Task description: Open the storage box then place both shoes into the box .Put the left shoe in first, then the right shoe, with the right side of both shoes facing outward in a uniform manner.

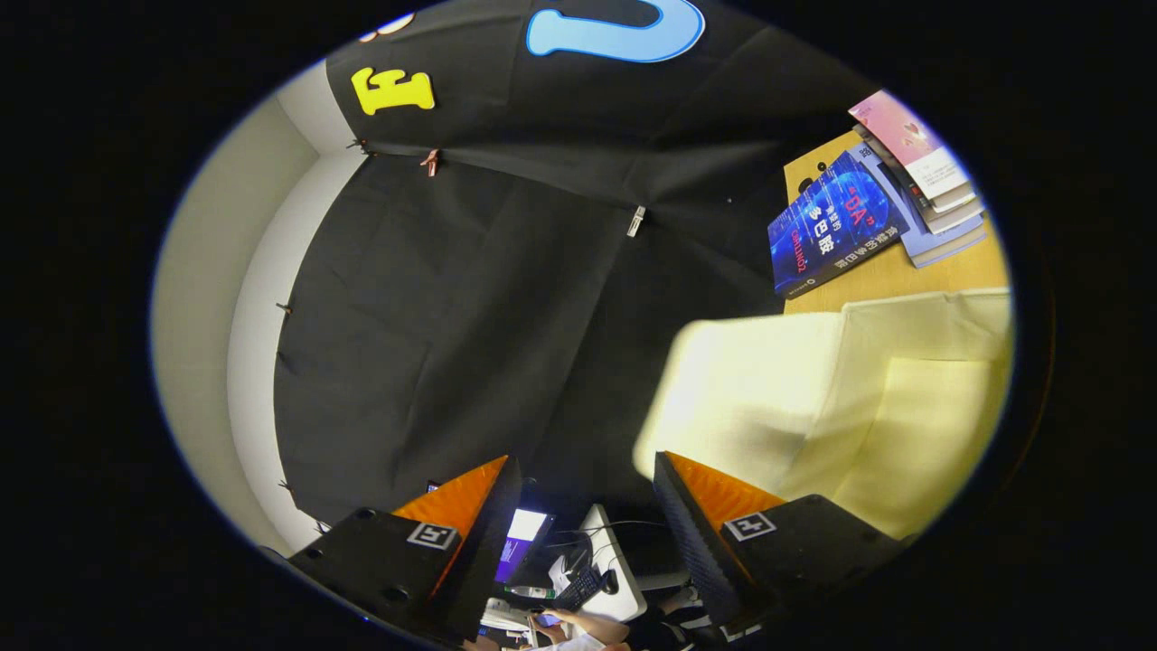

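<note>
A pale cream fabric storage box [868, 407] stands on a wooden table [890, 271], just ahead of and beside my right finger. A blurred cream panel [732, 389] of the box sticks out toward the black cloth; I cannot tell whether it is the lid or a side. My gripper [586, 466] is open, with nothing between its fingers. The view is tilted sideways, so the table runs up along one side. The right fingertip [687, 493] lies close under the cream panel, and whether it touches is unclear.
Beyond the box, a blue book [832, 226] lies on the table beside a stack of books [922, 176]. Far off between the fingers are a desk with a laptop [522, 542], a keyboard and a person's hands [578, 628]. A white wall [208, 316] borders the black cloth.
</note>
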### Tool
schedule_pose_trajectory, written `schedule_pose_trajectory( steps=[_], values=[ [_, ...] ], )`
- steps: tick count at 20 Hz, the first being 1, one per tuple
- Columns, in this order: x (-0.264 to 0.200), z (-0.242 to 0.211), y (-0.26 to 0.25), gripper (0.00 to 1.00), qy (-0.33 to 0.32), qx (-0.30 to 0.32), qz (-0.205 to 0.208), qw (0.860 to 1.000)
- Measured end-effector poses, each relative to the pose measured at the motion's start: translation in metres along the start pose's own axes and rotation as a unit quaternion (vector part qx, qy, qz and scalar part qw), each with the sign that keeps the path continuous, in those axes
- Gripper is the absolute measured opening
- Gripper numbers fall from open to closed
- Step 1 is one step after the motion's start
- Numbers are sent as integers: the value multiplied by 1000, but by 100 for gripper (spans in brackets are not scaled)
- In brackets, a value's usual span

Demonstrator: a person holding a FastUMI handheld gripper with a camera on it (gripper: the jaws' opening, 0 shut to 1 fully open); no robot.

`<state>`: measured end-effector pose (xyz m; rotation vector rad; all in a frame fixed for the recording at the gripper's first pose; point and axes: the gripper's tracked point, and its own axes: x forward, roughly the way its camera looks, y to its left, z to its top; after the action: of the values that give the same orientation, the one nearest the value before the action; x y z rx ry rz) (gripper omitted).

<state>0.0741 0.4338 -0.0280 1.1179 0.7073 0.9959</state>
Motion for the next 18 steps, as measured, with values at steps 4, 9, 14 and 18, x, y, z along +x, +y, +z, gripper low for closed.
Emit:
schedule_pose_trajectory(
  steps=[4,9,14,18],
  values=[
    [-30,-2,11,95,-9,-32,-7,999],
    [-102,-6,0,95,-34,-136,-61,988],
    [-199,-7,-34,95,-80,-203,-166,962],
    [-290,-15,-84,96,-106,-200,-273,935]
  ],
)
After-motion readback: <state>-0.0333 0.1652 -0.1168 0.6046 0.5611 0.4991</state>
